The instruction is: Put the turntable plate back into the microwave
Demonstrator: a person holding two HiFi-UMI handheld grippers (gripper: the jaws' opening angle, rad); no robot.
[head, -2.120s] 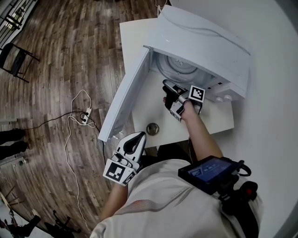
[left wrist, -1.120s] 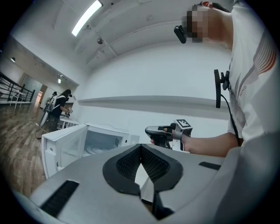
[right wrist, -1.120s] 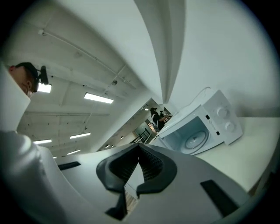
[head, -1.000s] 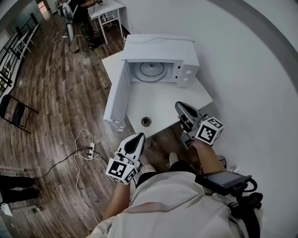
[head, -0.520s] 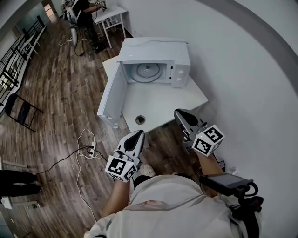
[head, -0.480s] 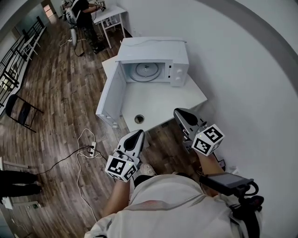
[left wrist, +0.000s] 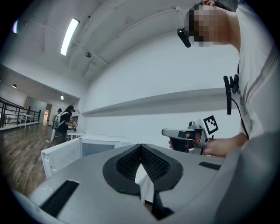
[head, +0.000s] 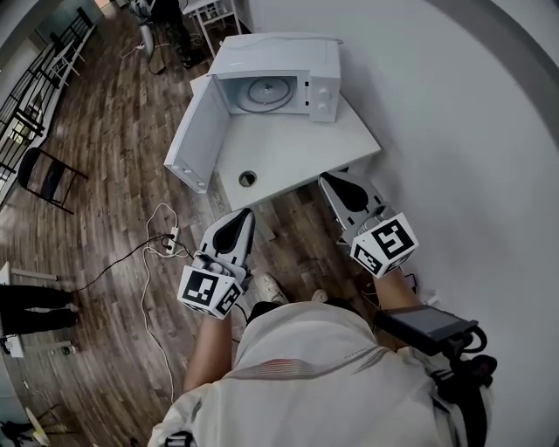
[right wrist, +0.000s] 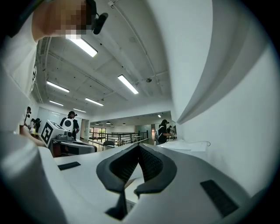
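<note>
The white microwave [head: 278, 72] stands open at the back of the white table [head: 301, 157], its door [head: 190, 144] swung out to the left. The round glass turntable plate [head: 264, 90] lies flat inside the cavity. Both grippers hang in front of the table, away from the microwave. My left gripper [head: 244, 213] is shut and holds nothing; in its own view the dark pads [left wrist: 151, 162] meet at the tips of the left gripper [left wrist: 141, 148]. My right gripper [head: 328, 178] is also shut and empty, with its tips near the table's front edge; the right gripper [right wrist: 139, 148] shows closed jaws.
A small round metal piece [head: 248, 178] lies on the table near its front edge. A power strip [head: 169, 242] and cables lie on the wooden floor to the left. A black chair [head: 48, 175] stands further left. People work at a table [head: 214, 10] in the background.
The right gripper has come away from the microwave's mouth. The person has backed off from the table with both grippers, so the microwave now sits farther off.
</note>
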